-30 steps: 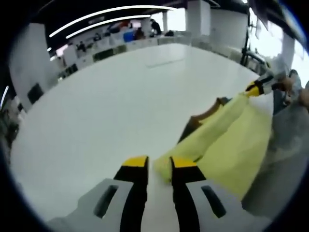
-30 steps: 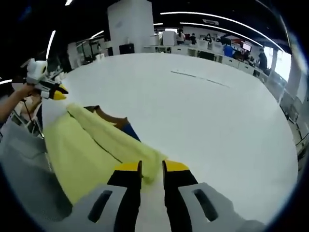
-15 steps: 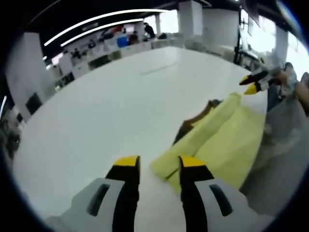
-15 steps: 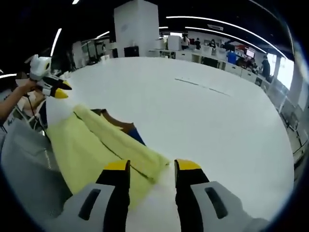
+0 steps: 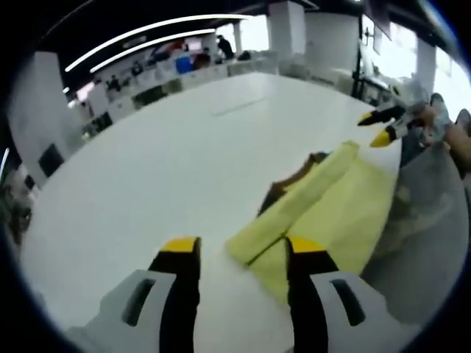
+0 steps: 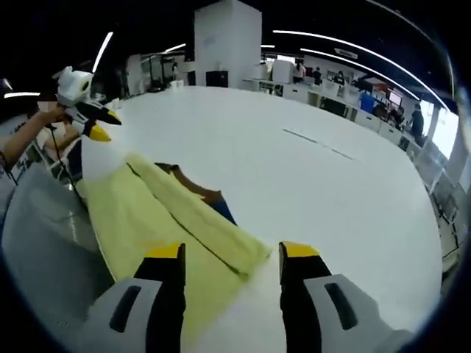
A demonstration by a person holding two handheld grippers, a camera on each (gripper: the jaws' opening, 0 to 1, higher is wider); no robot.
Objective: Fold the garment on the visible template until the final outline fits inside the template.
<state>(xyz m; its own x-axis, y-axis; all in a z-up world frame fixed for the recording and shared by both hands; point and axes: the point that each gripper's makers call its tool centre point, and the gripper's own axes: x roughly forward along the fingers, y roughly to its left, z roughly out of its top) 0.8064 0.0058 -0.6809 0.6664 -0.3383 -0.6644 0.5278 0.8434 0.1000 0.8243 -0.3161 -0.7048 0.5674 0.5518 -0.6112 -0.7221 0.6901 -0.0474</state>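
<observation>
**Both hand-held grippers spread wide over yellow garment on white desk**

The left hand-held gripper [image 5: 243,247] stood with its yellow-tipped jaws spread apart and gripping nothing, one folded end of the yellow garment [image 5: 324,213] lying on the desk between and just ahead of its tips. The garment stretched away from that gripper along the near edge of the white desk [image 5: 169,154], a long folded band running its length, with a brown and blue patch [image 5: 283,187] showing from under the fold on the side toward the open desk. At the garment's far end the right hand-held gripper [image 5: 380,125] hung just above the cloth, held by a person's hand [image 5: 430,118].

In the right gripper view, the right hand-held gripper [image 6: 232,251] also had its jaws wide apart and empty, the garment's [image 6: 162,220] other folded end between its tips. The left hand-held gripper [image 6: 101,125] hovered beyond the cloth's far end. A thin dark line [image 6: 320,145] marked the desk [image 6: 309,184] well ahead. A grey-clad lap [image 6: 44,243] sat beside the desk edge.
</observation>
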